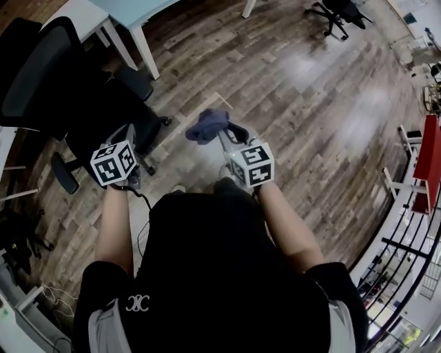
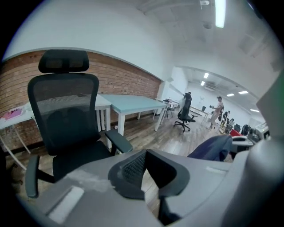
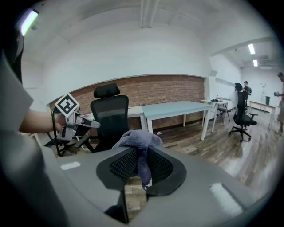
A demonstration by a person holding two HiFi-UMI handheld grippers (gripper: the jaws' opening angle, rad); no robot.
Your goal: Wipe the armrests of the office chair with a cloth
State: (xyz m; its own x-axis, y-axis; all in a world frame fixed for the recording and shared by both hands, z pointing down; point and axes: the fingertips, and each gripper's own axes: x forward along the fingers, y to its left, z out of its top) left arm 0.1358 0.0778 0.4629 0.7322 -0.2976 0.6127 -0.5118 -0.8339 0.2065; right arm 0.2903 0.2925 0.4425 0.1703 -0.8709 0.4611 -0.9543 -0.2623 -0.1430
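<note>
Judged not yet begun: no contact with either armrest (image 2: 119, 142), both left to wipe. Holding the blue-grey cloth (image 1: 207, 124) pinched in the right gripper (image 1: 219, 132) at frame centre, apart from the office chair (image 1: 62, 89) at upper left. Carrying the left gripper (image 2: 144, 170) spread and empty beside the chair. Open wooden floor (image 1: 310, 103) rightward; tighter at upper left, against the desk (image 1: 134, 14) legs.

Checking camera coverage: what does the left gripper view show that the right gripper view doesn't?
Left only: left gripper jaws apart, nothing between them. Right only: right gripper jaws shut on the cloth, plus the left gripper's marker cube. Both: cloth, office chair, blue-topped table, brick wall.
</note>
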